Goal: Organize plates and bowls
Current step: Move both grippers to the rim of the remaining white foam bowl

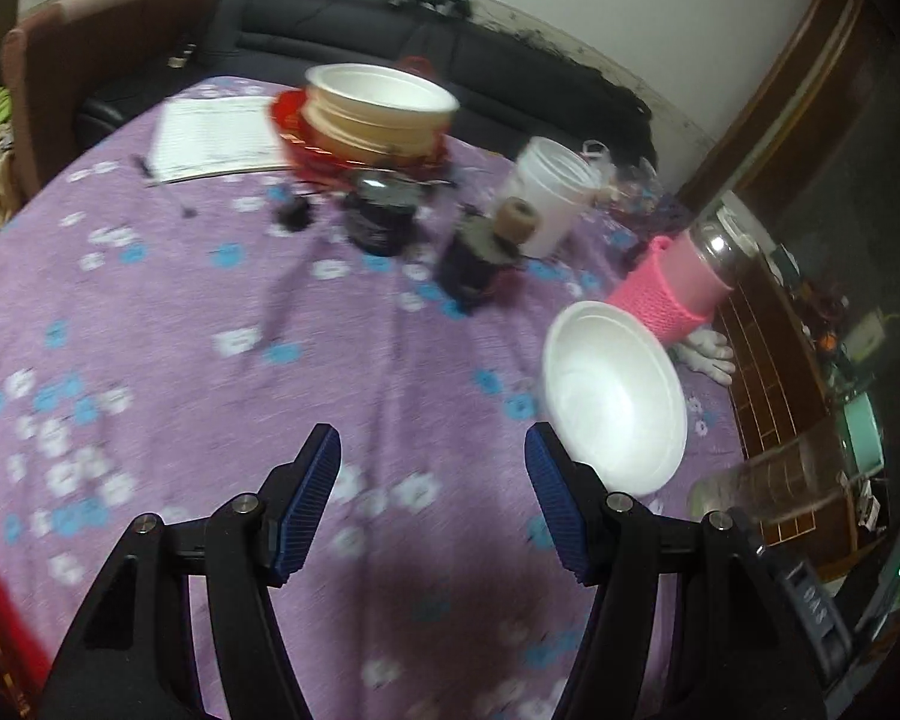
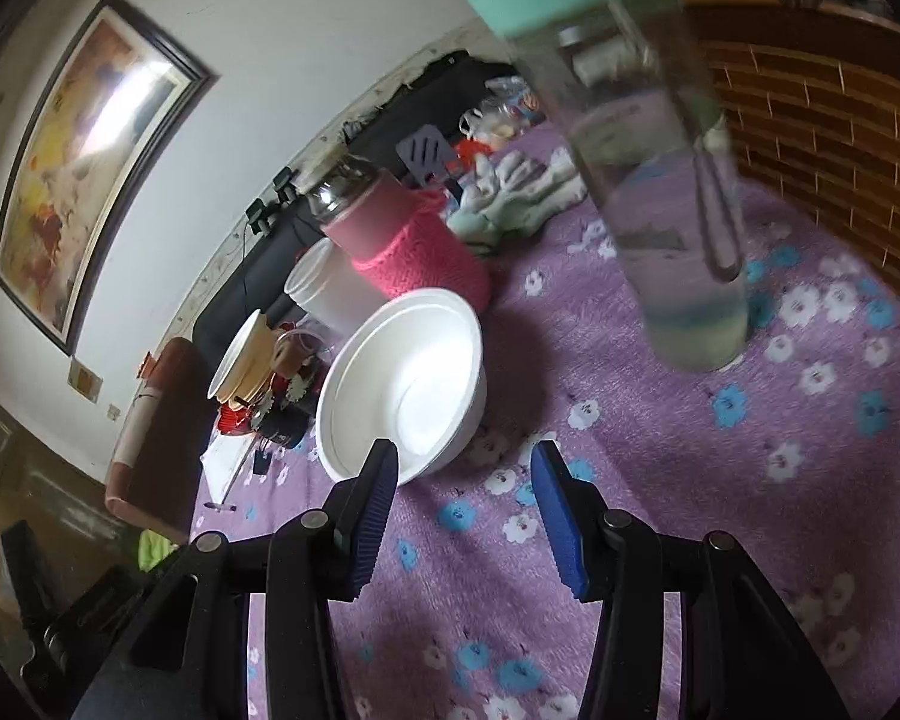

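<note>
A white foam bowl [image 1: 615, 396] sits upright on the purple flowered tablecloth [image 1: 210, 360], at the right of the left wrist view; it also shows in the right wrist view [image 2: 405, 387]. A stack of cream bowls [image 1: 378, 111] rests on a red plate [image 1: 297, 138] at the far side; the stack also shows in the right wrist view [image 2: 246, 363]. My left gripper [image 1: 432, 450] is open and empty, its right finger just beside the white bowl's near rim. My right gripper [image 2: 465, 459] is open and empty, its left finger at the bowl's near rim.
A pink-sleeved glass bottle [image 1: 684, 276] stands behind the white bowl. A clear bottle with a mint lid [image 2: 648, 168] stands at the right. A white cup [image 1: 546, 198], dark jars [image 1: 384, 216], a paper sheet [image 1: 210, 135], gloves [image 2: 510, 192] and a dark sofa [image 1: 354, 36] lie beyond.
</note>
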Demonstrator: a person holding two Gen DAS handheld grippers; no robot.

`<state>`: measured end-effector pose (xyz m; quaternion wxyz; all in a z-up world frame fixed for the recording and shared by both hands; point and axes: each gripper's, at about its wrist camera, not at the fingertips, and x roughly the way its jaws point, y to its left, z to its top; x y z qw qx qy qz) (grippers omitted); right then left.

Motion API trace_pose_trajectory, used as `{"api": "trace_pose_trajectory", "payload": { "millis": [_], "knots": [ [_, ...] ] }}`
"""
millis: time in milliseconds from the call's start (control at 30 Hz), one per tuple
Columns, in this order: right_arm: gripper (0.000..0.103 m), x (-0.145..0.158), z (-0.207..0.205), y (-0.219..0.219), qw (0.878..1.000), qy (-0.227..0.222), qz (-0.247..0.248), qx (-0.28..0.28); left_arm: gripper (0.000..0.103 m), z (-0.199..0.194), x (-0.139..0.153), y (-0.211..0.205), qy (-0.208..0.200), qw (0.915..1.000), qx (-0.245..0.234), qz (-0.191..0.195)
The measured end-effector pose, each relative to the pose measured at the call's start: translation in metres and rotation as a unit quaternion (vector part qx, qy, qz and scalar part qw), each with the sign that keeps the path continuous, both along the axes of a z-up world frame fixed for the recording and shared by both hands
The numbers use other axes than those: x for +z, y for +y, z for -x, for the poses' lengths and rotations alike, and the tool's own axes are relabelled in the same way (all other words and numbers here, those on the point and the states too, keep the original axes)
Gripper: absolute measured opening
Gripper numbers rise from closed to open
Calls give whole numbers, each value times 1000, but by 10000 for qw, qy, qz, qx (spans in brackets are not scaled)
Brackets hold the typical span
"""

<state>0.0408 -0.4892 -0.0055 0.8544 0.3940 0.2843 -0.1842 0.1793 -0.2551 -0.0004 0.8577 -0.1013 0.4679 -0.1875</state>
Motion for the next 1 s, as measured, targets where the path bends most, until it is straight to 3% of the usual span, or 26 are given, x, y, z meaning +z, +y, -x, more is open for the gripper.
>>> {"api": "trace_pose_trajectory", "payload": {
  "millis": [267,467,700,800,900,1000],
  "knots": [
    [49,-25,-34,-24,9982,131,-537,-216,63,-45,-20,-42,239,9988,75,431],
    [49,-37,-51,-39,9948,-23,-977,-284,63,-52,-29,-68,110,9994,-78,318],
    [49,-43,-52,-48,9951,72,-918,-355,63,-56,-47,-76,199,9980,-203,567],
    [50,-47,-55,-49,9954,144,-881,-352,63,-59,-52,-82,424,9950,-494,760],
    [50,-52,-60,-45,9952,192,-919,-279,63,-57,-51,-85,376,9957,-515,675],
    [50,-53,-60,-43,9956,183,-877,-286,63,-60,-55,-85,530,9935,-573,823]
  ]
}}
